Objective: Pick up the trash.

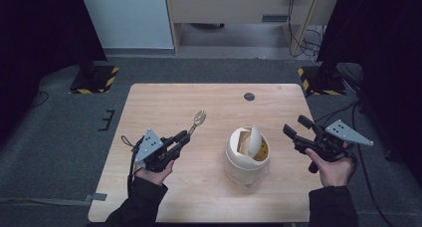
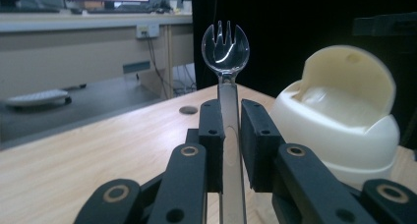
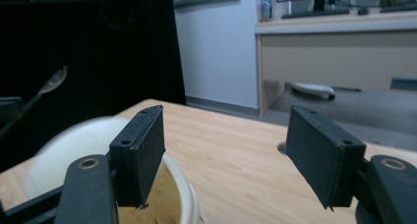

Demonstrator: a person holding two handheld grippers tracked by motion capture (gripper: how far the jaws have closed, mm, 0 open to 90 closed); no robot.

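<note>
Left tongs [image 2: 231, 145] round spork [image 2: 225, 49], bin [image 2: 344, 130] beside.

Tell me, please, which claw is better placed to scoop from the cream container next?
The left claw, probably: it is already shut on the clear spork, whose head points up beside the cream container, and the swing lid is tipped open. The right claw is open and holds nothing.
</note>
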